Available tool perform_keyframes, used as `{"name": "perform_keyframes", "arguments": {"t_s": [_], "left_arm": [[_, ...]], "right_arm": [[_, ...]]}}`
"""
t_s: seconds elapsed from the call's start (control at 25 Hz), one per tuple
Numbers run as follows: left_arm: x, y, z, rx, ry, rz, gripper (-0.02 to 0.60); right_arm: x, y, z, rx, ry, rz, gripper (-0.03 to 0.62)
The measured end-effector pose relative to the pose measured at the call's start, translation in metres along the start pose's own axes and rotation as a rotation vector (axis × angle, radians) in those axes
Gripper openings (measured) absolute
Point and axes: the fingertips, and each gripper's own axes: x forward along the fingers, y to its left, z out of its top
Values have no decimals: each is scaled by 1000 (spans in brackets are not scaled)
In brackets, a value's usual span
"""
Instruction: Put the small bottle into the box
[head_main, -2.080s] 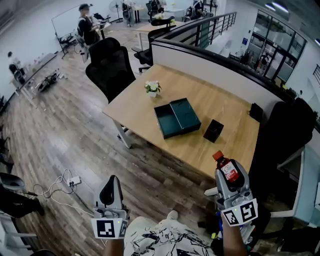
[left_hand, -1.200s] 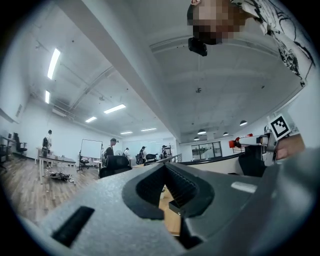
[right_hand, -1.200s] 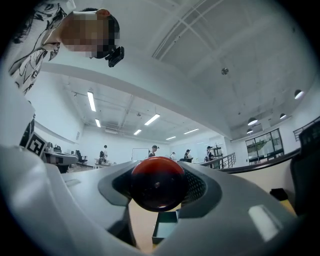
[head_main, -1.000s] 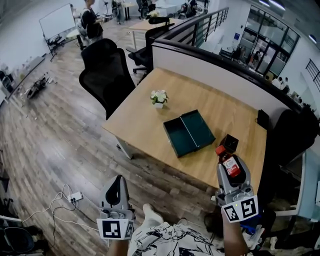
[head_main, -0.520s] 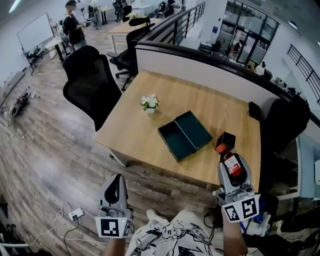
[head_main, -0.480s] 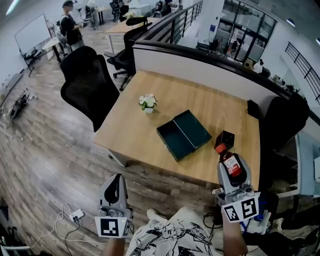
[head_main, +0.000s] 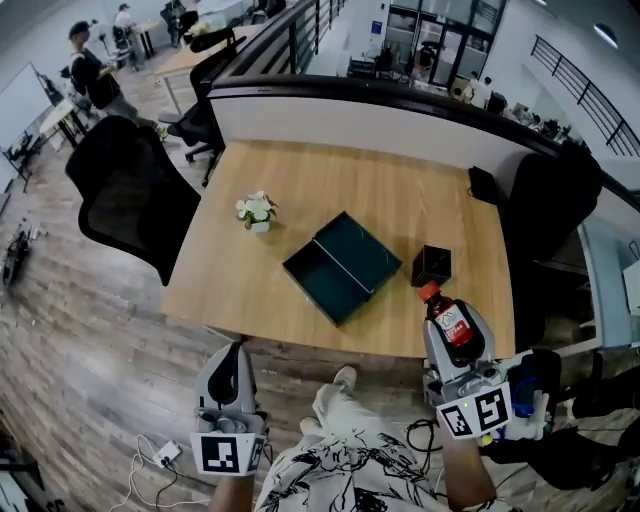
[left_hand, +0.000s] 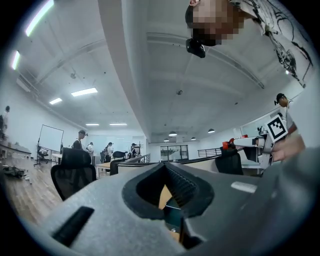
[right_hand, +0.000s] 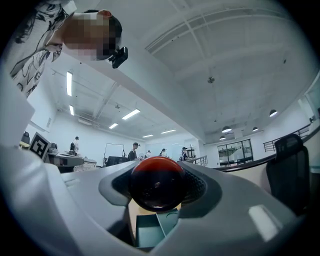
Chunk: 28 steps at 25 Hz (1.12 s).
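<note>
Small bottle (head_main: 457, 325) is clamped in the right claw (head_main: 446, 330), by the surface's (head_main: 225, 290) near right corner. Left claw (head_main: 232, 368) is closed and empty. Carry step: next move means reaching forward-left over the open box (head_main: 340, 266) mid-surface, lowering, then releasing.

I find the head view looking steeply down on the table (head_main: 220, 270), with the left gripper (head_main: 232, 352) and right gripper (head_main: 447, 318) at its lower edge. Each gripper view looks level along its own jaws; the small bottle (right_hand: 155, 182) blocks the right one's centre. All three share the box (head_main: 340, 265).
</note>
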Motion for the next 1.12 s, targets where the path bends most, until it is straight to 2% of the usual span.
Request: {"name": "perform_keyframes", "arguments": {"t_s": [0.28, 0.52, 0.76, 0.84, 0.92, 1.12], "left_arm": [[57, 16, 18, 19, -23, 4, 2], [103, 33, 19, 28, -23, 9, 2], [142, 29, 12, 36, 5, 6, 2], [151, 30, 10, 23, 27, 14, 2], [162, 30, 12, 5, 14, 14, 2], [184, 35, 6, 7, 29, -41, 2]], "right_arm": [[63, -23, 11, -1, -45, 21, 230], [108, -41, 7, 4, -49, 40, 230], [128, -70, -1, 20, -46, 35, 230], [135, -76, -2, 28, -47, 31, 230], [142, -81, -3, 33, -48, 23, 230], [152, -84, -10, 48, -43, -9, 230]]}}
